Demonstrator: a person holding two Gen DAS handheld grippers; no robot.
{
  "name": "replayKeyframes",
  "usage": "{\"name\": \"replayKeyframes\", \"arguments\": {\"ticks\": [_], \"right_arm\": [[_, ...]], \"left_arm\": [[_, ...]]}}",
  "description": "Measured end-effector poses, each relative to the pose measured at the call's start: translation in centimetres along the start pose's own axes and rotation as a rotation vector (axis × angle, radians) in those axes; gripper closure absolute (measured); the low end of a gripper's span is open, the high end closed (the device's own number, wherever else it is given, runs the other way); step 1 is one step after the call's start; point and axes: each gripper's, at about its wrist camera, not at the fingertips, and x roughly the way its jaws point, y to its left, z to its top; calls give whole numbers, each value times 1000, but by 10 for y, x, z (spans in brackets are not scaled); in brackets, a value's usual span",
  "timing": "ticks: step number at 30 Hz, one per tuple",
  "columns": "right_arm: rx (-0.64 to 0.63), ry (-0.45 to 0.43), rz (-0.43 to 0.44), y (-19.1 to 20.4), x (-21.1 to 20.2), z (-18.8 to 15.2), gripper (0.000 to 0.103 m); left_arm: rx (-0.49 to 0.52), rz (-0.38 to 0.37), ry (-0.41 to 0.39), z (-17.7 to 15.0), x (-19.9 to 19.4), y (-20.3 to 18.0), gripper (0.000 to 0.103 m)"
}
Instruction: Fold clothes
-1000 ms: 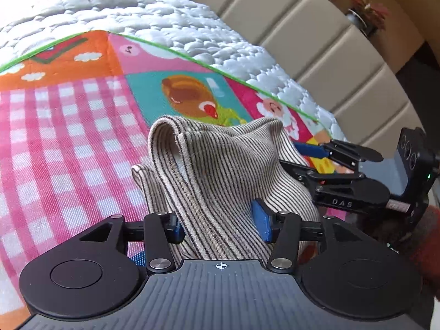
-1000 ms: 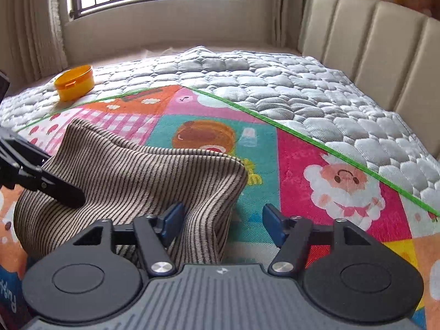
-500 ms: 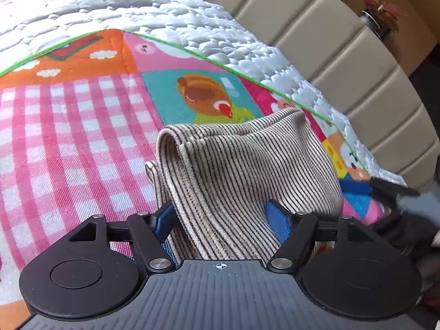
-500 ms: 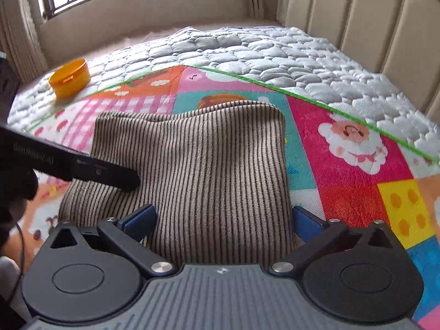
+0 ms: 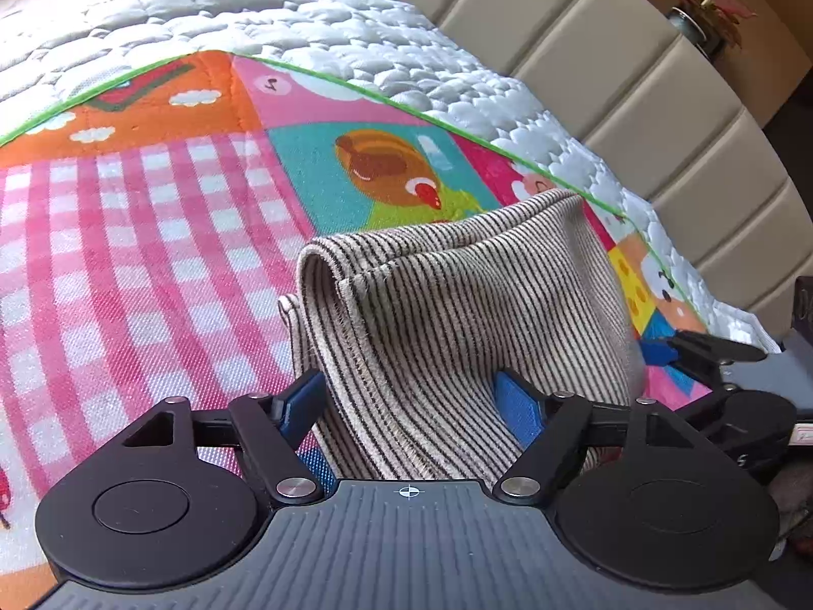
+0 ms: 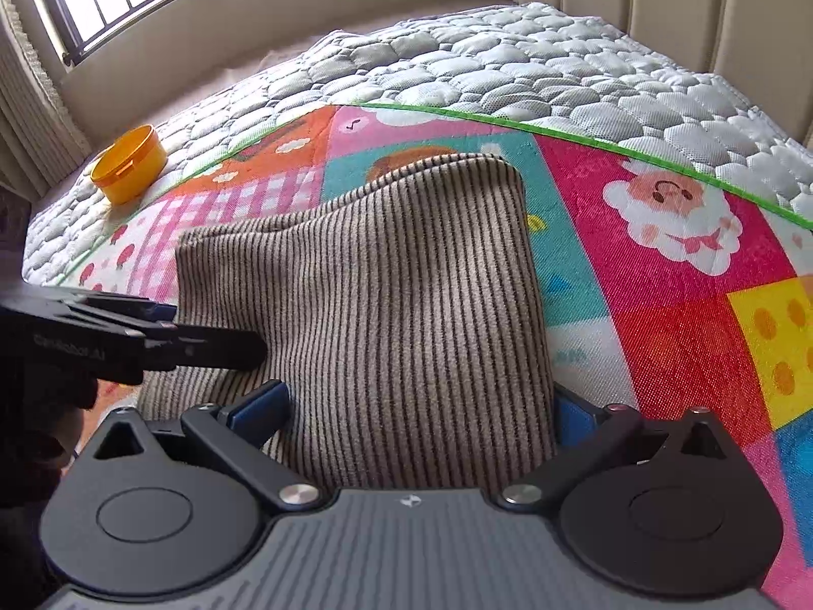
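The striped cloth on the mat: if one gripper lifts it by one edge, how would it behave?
The striped cloth is probably floppy: its folded edge droops and bulges. It likely unfolds when lifted, since the layers lie loose. Its ribbed weave should resist slipping.

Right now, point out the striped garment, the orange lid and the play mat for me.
striped garment [image 6: 386, 295]: right wrist view, middle of its folded top face.
orange lid [image 6: 129, 165]: right wrist view, its side wall.
play mat [image 5: 127, 254]: left wrist view, bare pink checked patch.

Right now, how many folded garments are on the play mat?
1. The striped cloth lies folded on the play mat, between both claws; nothing else of the kind shows, though the mat's near edge is hidden.
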Motion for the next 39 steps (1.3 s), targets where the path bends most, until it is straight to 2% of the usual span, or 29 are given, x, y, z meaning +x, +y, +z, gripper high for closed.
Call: {"name": "replayKeyframes", "arguments": {"ticks": [5, 8, 15, 18, 21, 23, 26, 30, 39], "right_arm": [[104, 2, -69, -3, -9, -8, 0], [33, 17, -145, 5, 3, -15, 0], [45, 6, -123, -1, 22, -19, 0], [48, 0, -115, -1, 19, -18, 0], [107, -25, -84, -9, 6, -11, 0], [138, -58, -100, -14, -2, -8, 0], [139, -61, -140, -15, 0, -10, 0], [45, -54, -198, -8, 20, -15, 0], [100, -42, -161, -13, 13, -14, 0]], "left_arm": [[-10, 2, -1, 0, 2, 5, 13], [3, 6, -3, -1, 3, 3, 11], [36, 38, -14, -3, 6, 0, 11], [57, 61, -26, -4, 6, -3, 9], [68, 88, -40, -6, 4, -5, 5], [65, 98, -48, -6, 1, -6, 5], [65, 110, -52, -7, 0, -7, 4], [82, 127, -48, -9, 3, -9, 3], [108, 157, -53, -10, 4, -13, 1]]}}
